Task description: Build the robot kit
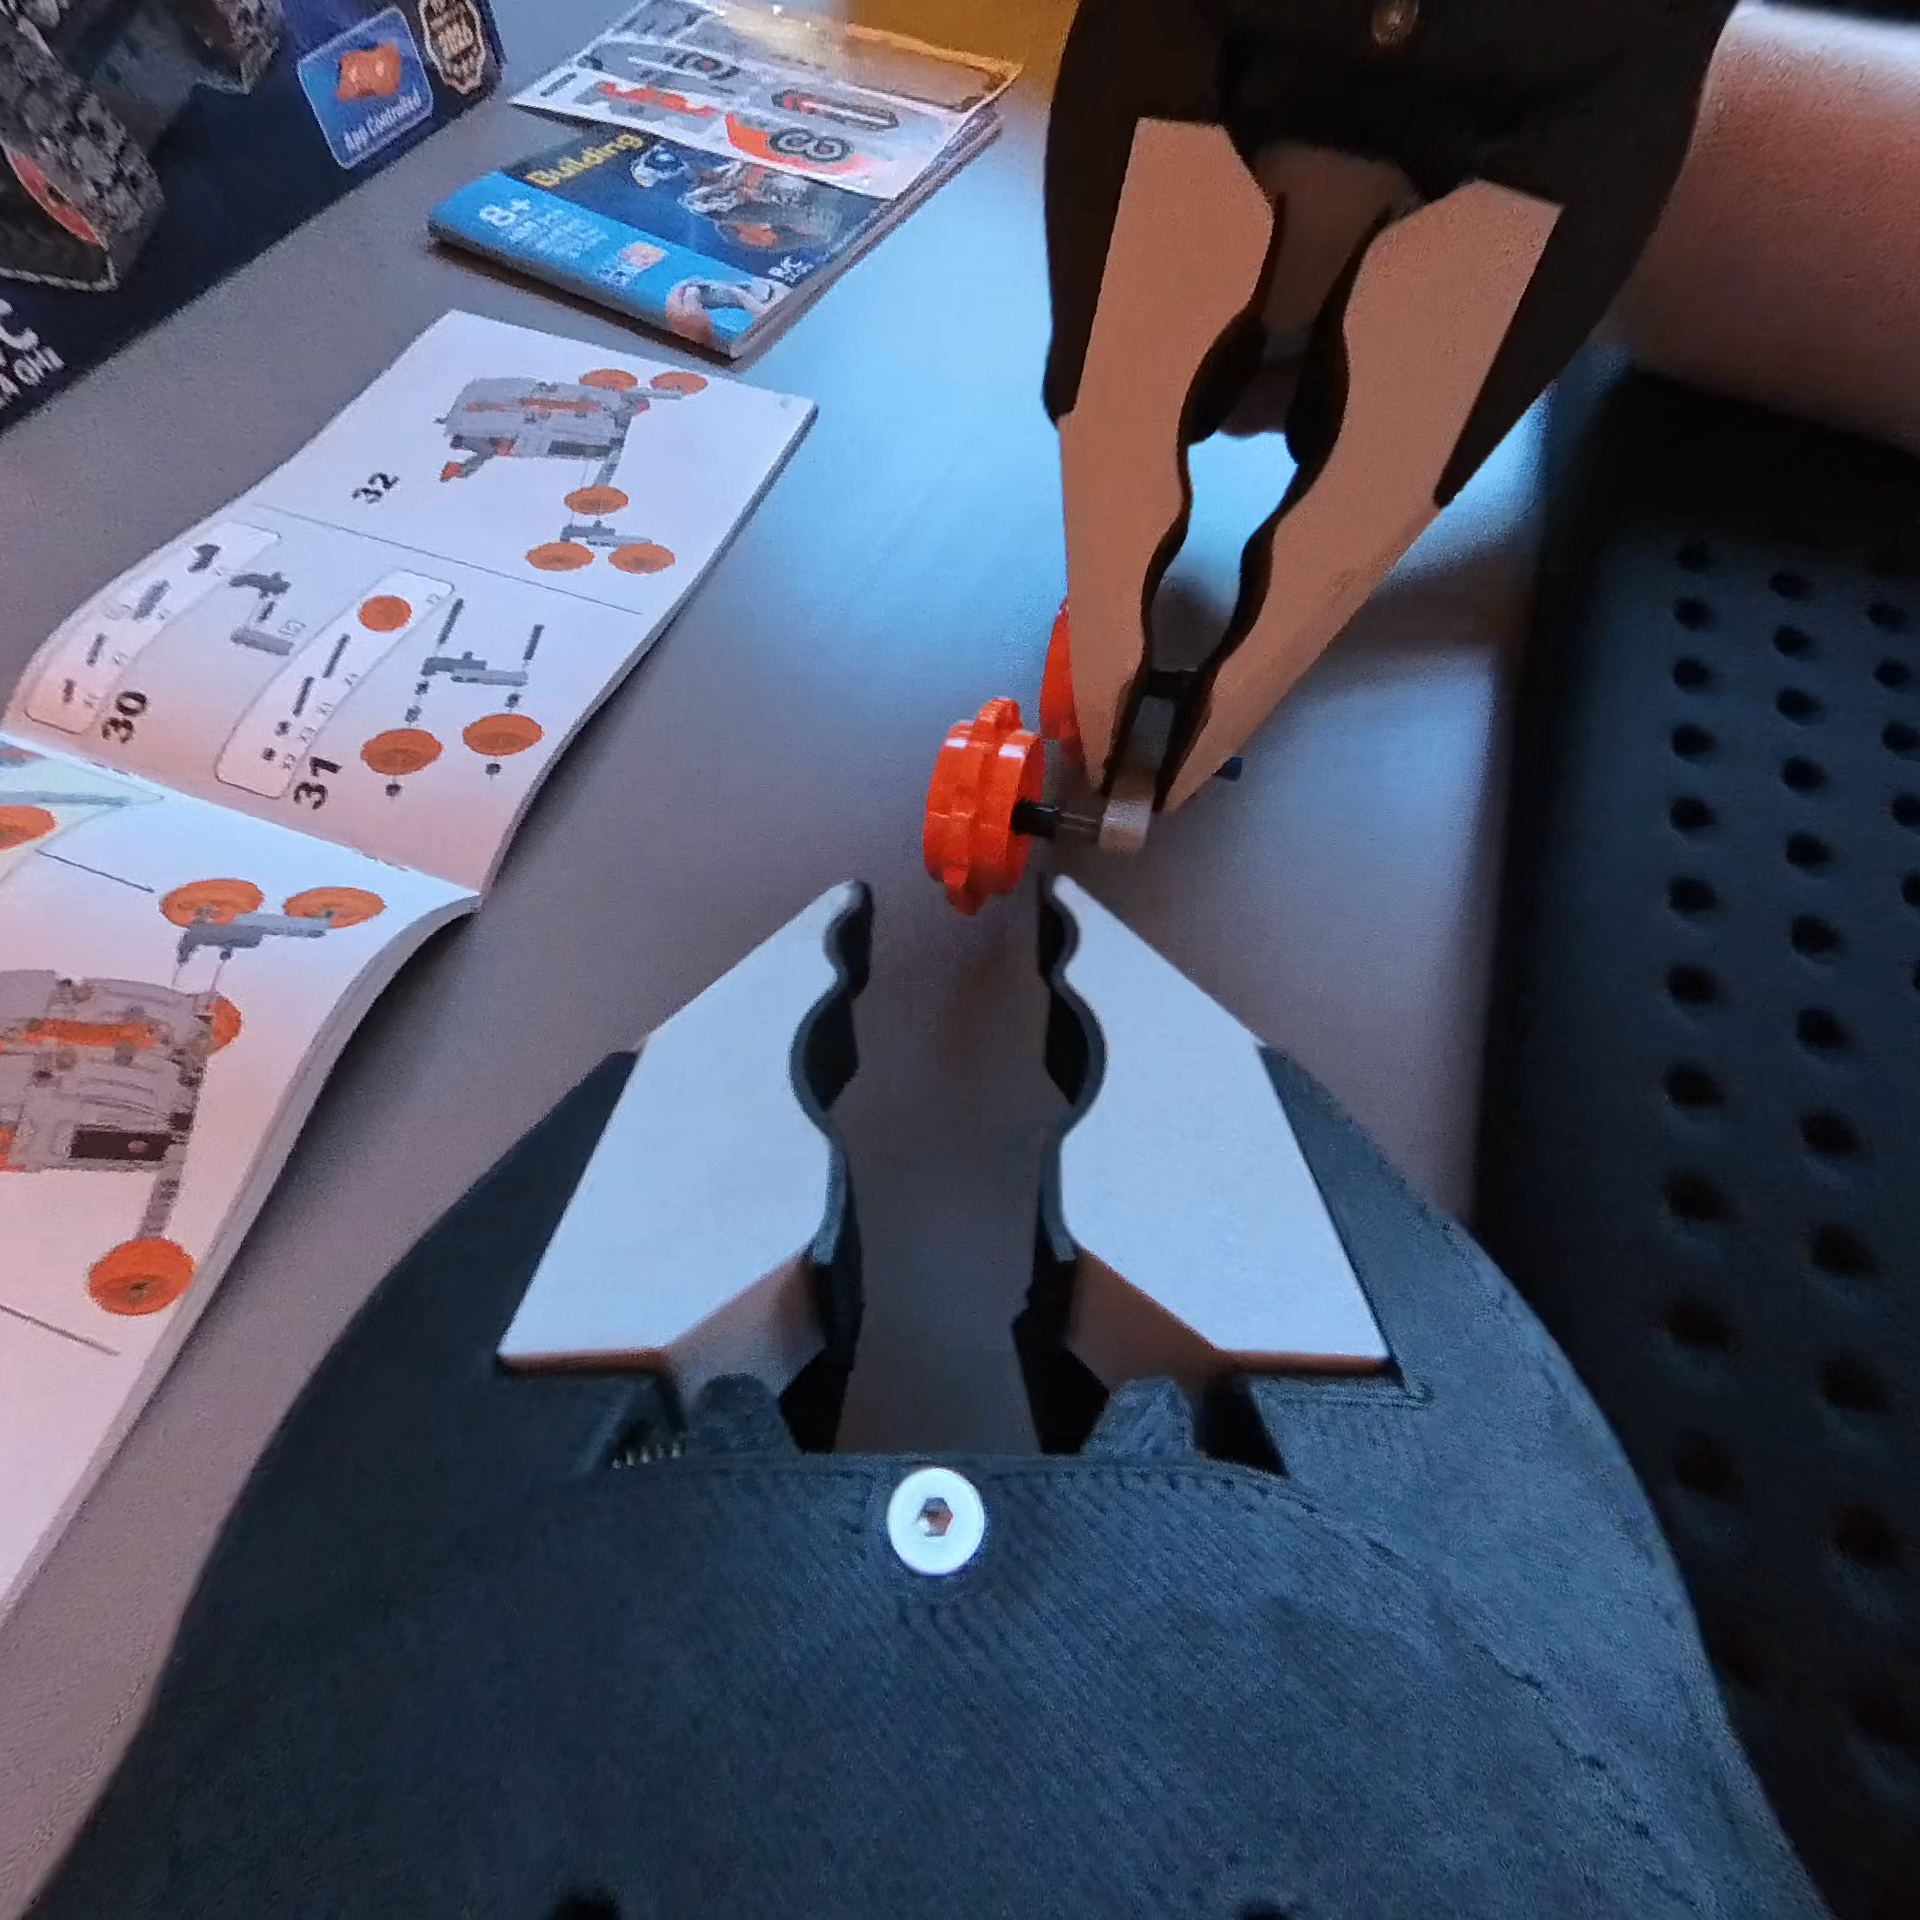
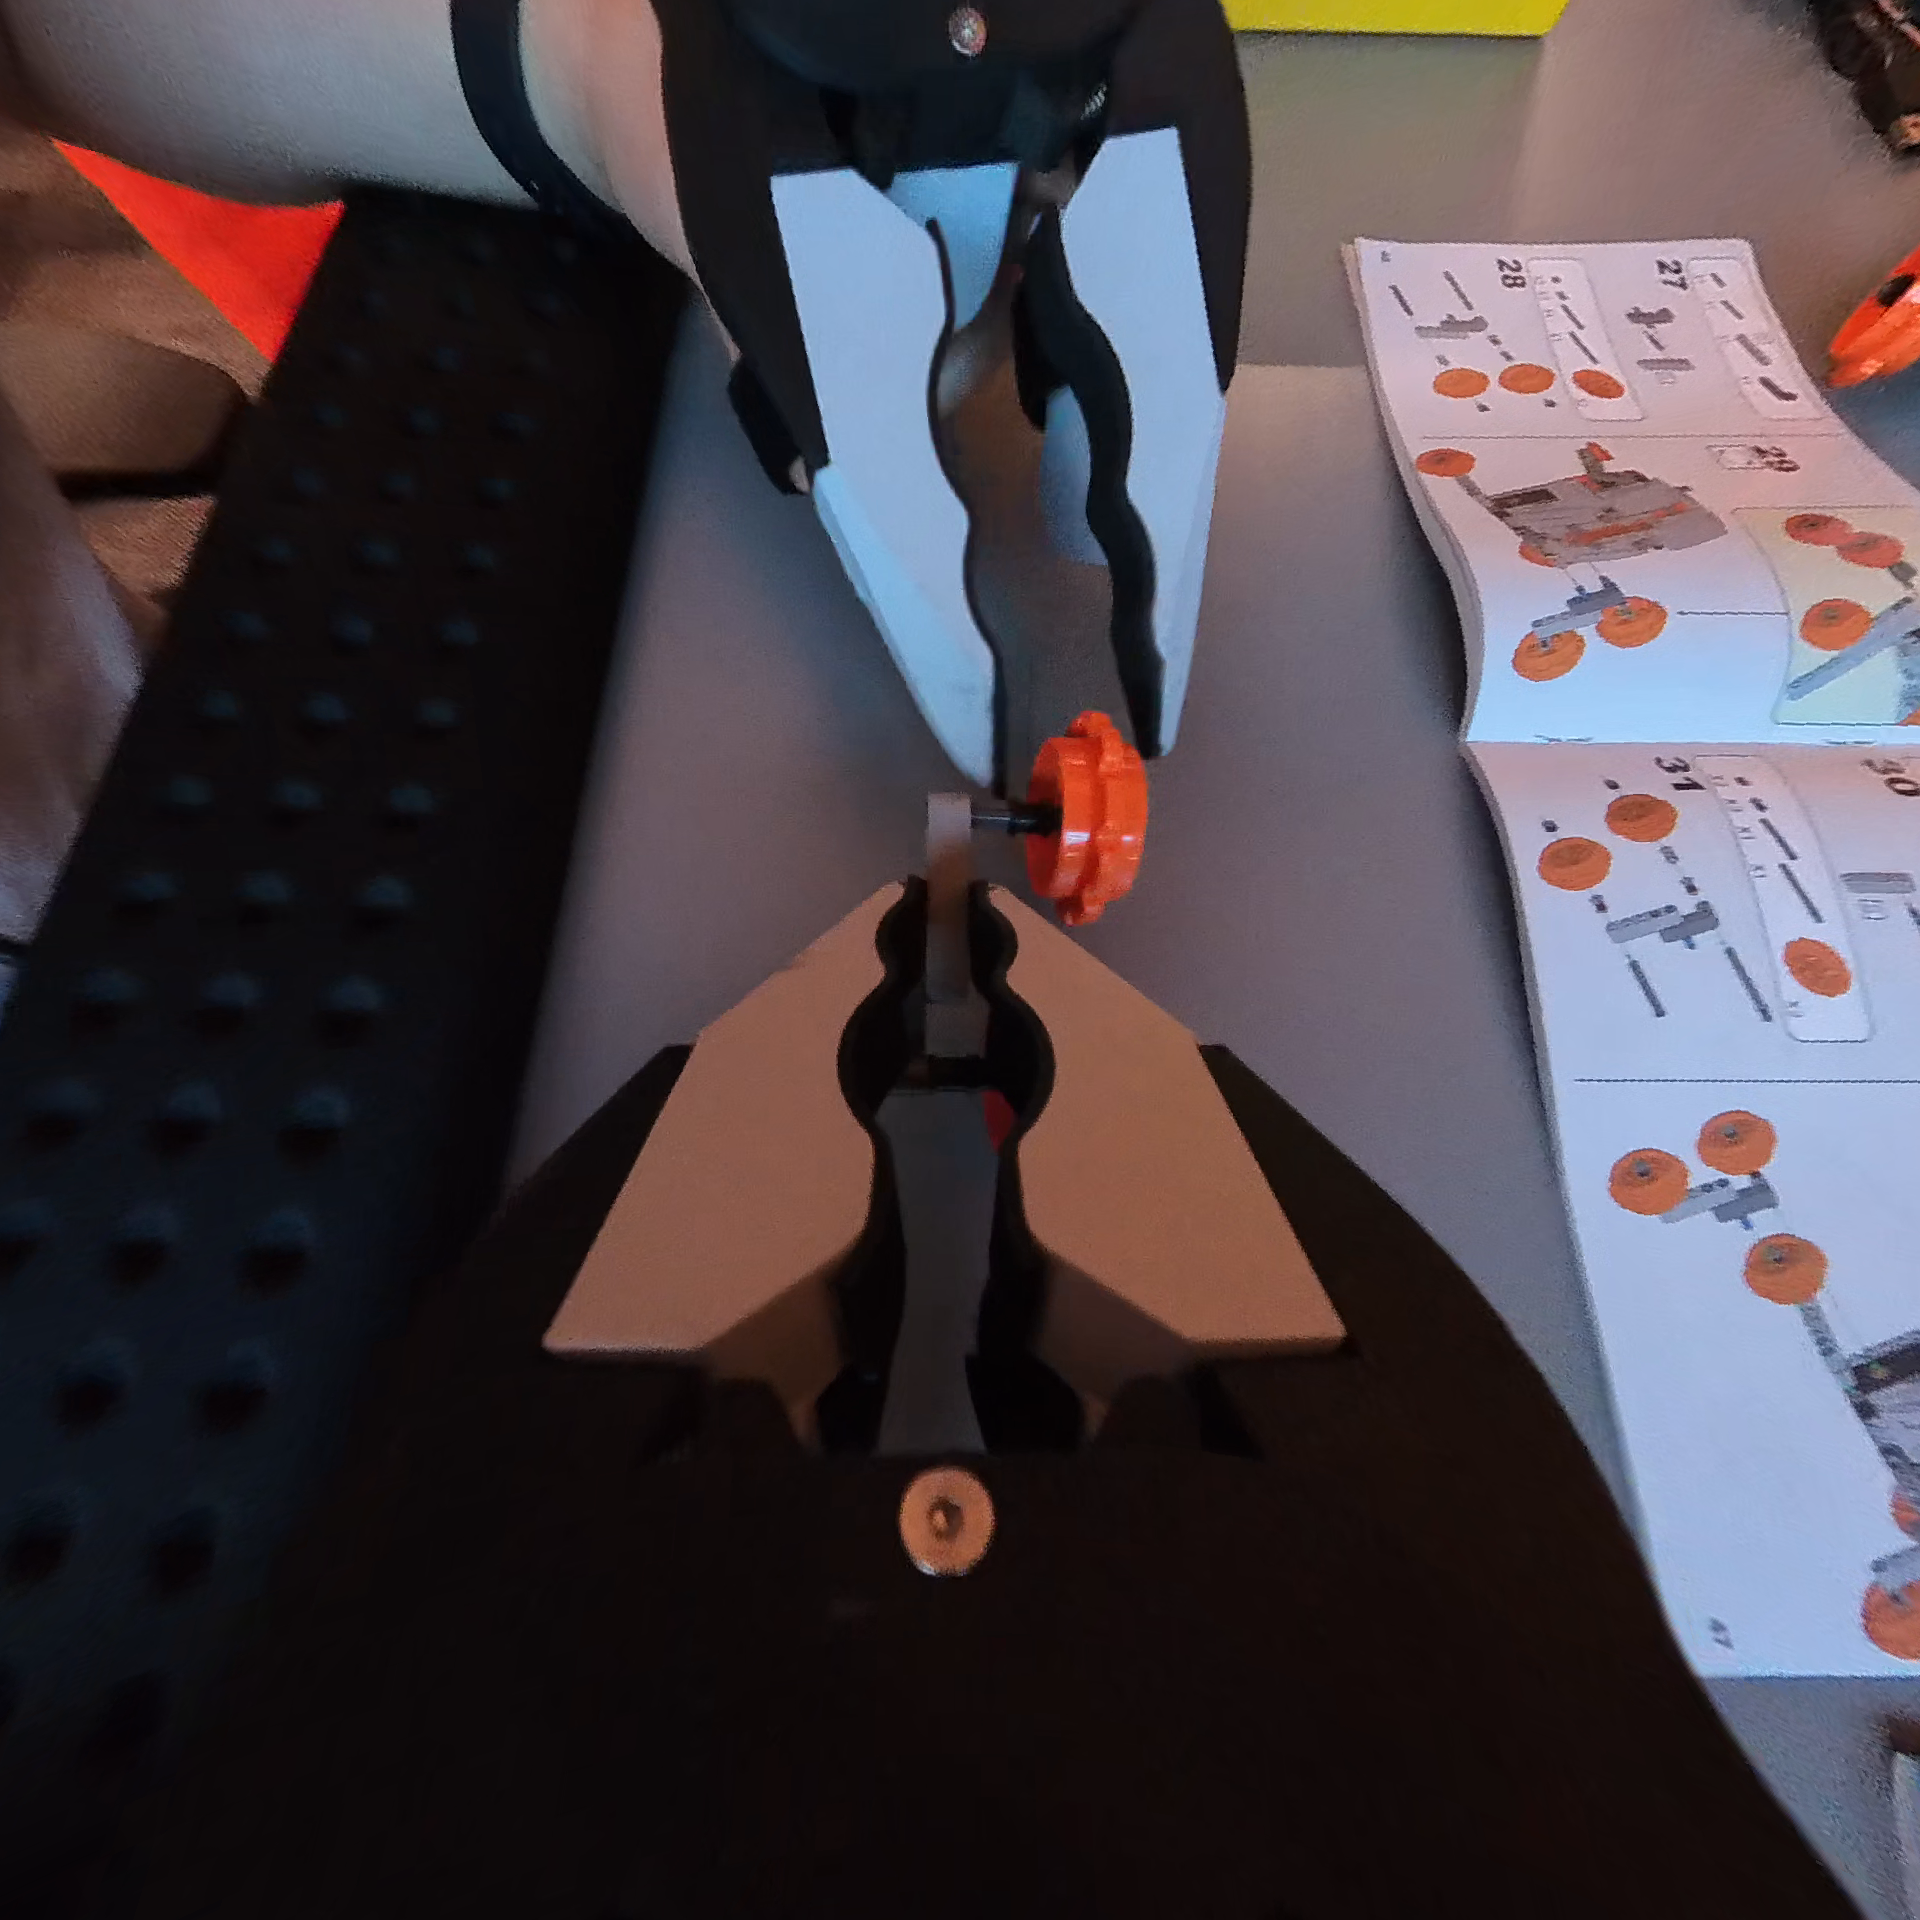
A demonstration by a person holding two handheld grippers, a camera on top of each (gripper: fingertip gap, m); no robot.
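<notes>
Left claw (image 1: 954, 902): jaws parted a fair bit, nothing between them, just bare table (image 1: 727, 665) showing through the gap. Tips sit right beside the orange wheel, not touching as far as I can see.

Orange wheel (image 1: 982, 805): knobbly little hub, standing on edge on a short black axle (image 1: 1055, 819). The axle plugs into the end of the grey beam.

Grey beam (image 2: 948, 862): thin grey building piece, its rounded end poking out past the right claw's tips.

Right claw (image 2: 945, 894): squeezed down on the grey beam, which runs back between the fingers. In the left wrist view it comes in from the far side, tips down near the table.

Second orange wheel (image 1: 1058, 675): mostly hidden behind the right claw's finger, can't tell how it's attached.

Open instruction booklet (image 1: 416, 644): lying flat beside the claws, toward one table edge, pages showing build diagrams.

Black perforated tray (image 1: 1745, 935): on the other side of the claws, along the opposite edge.

Blue closed booklet (image 1: 675, 249): farther back, with a sticker sheet (image 1: 769, 94) partly overlapping it.

Dark box (image 1: 208, 156): far corner, blurry.
</notes>
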